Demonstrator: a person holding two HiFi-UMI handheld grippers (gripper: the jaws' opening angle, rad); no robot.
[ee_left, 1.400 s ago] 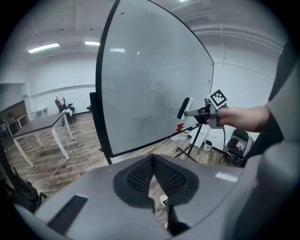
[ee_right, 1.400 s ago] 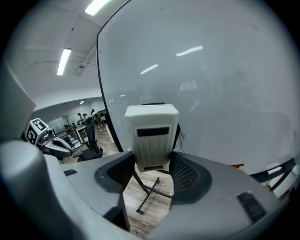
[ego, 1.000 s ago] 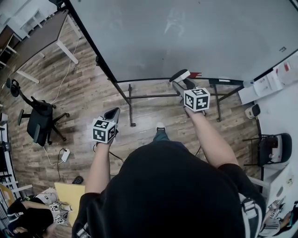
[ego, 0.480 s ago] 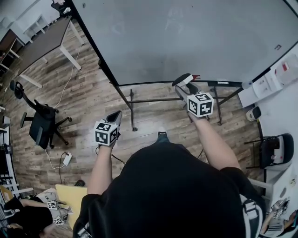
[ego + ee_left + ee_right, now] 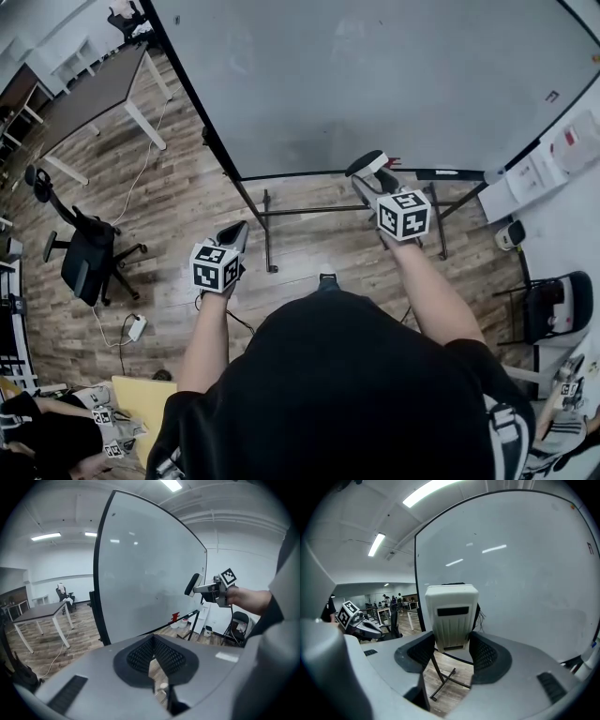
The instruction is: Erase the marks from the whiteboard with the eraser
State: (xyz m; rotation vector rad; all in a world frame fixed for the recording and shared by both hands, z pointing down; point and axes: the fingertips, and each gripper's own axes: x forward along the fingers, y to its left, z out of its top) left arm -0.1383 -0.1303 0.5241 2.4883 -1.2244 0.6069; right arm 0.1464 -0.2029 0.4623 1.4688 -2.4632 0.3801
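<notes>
- While you hold the eraser (image 5: 451, 616) in the right gripper (image 5: 451, 645), its jaws are clamped on the two sides of the white body. The long axis stands upright out of the pads.
- In the head view, that eraser (image 5: 367, 161) sits just off the lower edge of the whiteboard (image 5: 375, 84), right of the middle. I can't see it touching the board yet.
- Your left gripper (image 5: 230, 234) hangs lower and further out, off the board's lower left corner. Its jaws are pressed together with nothing between them, as the left gripper view shows.
- From the left gripper view, the eraser's dark felt face looks turned toward the board, so you seem set up to wipe.
- Here's the relation that counts: the board's surface lies ahead of and above the eraser, and your right gripper is clearly the nearer one.
- The only marks I can pick out are faint smudges up toward the upper edge, too pale to be sure of.
- My read: the stroke hasn't begun. You'd need to bring the felt flat onto the board and carry it upward from that lower edge.
</notes>
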